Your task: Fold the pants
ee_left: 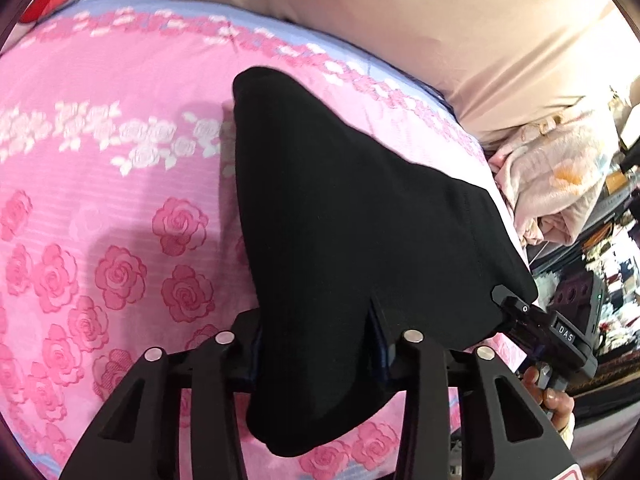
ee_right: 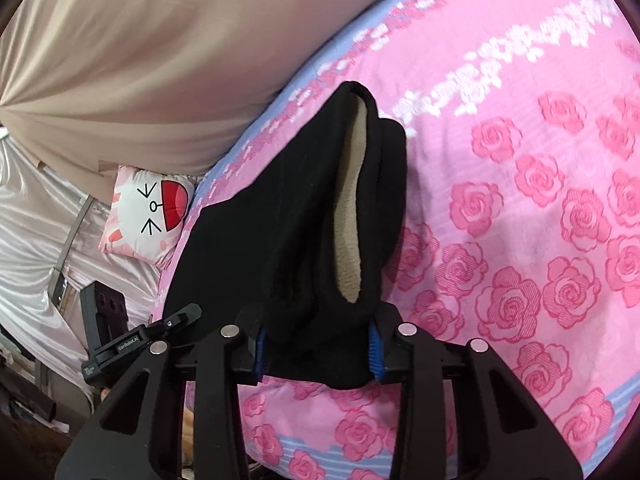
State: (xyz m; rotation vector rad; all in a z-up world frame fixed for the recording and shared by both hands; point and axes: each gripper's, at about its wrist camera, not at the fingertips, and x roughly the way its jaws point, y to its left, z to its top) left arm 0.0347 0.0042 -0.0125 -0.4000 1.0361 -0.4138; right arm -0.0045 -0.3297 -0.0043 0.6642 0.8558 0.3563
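The black pants (ee_left: 340, 220) hang stretched above a pink rose-patterned bedspread (ee_left: 100, 220). My left gripper (ee_left: 316, 360) is shut on one end of the pants. My right gripper (ee_right: 316, 356) is shut on the other end, where the beige fleece lining (ee_right: 350, 208) shows inside the black cloth (ee_right: 288, 216). The right gripper also shows at the right in the left wrist view (ee_left: 516, 308), clamped on the pants' edge. The left gripper shows at the lower left in the right wrist view (ee_right: 180, 318).
A beige curtain or sheet (ee_left: 400, 12) lies along the bed's far side. A cat-face cushion (ee_right: 148, 216) sits by the bedspread (ee_right: 520, 200) edge. Folded pale laundry (ee_left: 552, 184) and cluttered shelves stand off the bed's right.
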